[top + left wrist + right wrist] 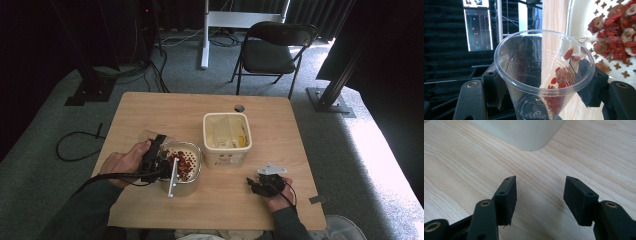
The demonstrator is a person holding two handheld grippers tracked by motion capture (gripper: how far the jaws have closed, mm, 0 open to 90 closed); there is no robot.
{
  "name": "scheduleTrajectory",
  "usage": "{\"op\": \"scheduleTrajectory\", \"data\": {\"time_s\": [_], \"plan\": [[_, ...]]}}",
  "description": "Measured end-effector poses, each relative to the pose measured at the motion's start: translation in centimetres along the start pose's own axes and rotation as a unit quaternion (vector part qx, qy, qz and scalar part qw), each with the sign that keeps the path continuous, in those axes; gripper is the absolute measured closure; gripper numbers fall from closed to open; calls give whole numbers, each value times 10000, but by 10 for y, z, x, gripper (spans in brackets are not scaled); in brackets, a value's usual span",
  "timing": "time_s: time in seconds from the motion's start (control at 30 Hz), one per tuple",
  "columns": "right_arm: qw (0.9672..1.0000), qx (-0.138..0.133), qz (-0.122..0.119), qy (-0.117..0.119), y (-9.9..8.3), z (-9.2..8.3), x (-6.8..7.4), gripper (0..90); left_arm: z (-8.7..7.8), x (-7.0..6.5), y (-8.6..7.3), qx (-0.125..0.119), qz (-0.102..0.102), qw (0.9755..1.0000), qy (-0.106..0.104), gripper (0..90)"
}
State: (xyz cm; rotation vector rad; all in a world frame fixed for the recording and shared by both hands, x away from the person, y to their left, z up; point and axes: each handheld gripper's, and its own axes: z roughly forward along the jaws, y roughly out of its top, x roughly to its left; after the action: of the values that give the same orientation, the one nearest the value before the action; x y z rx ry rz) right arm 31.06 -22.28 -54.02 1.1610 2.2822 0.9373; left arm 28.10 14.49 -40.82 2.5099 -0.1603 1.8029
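My left gripper (156, 161) is shut on a clear plastic cup (544, 75) and holds it tipped on its side at the rim of a white perforated strainer (579, 22). Red berries and pale dried fruit (619, 37) lie heaped in the strainer (182, 165), and a few berries still cling inside the cup. A thin trickle of liquid leaves the cup's lip. My right gripper (257, 184) rests low over the wooden table (461, 157) at the front right, open with nothing between its fingers (506, 195). A cream square tub (226, 137) stands mid-table.
The tub's rounded corner (524, 132) is just ahead of the right gripper. A metal handle (172, 181) sticks out from the strainer toward the front edge. A small hole (239, 108) marks the table's far side; a folding chair (272, 47) stands beyond.
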Motion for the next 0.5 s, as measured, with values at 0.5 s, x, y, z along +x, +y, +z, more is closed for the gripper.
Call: {"op": "scheduleTrajectory", "data": {"time_s": [0.5], "plan": [[10000,-24,22,-2,0,-2,0,433,8,1,-14,243,-280,9993,-71,344]]}}
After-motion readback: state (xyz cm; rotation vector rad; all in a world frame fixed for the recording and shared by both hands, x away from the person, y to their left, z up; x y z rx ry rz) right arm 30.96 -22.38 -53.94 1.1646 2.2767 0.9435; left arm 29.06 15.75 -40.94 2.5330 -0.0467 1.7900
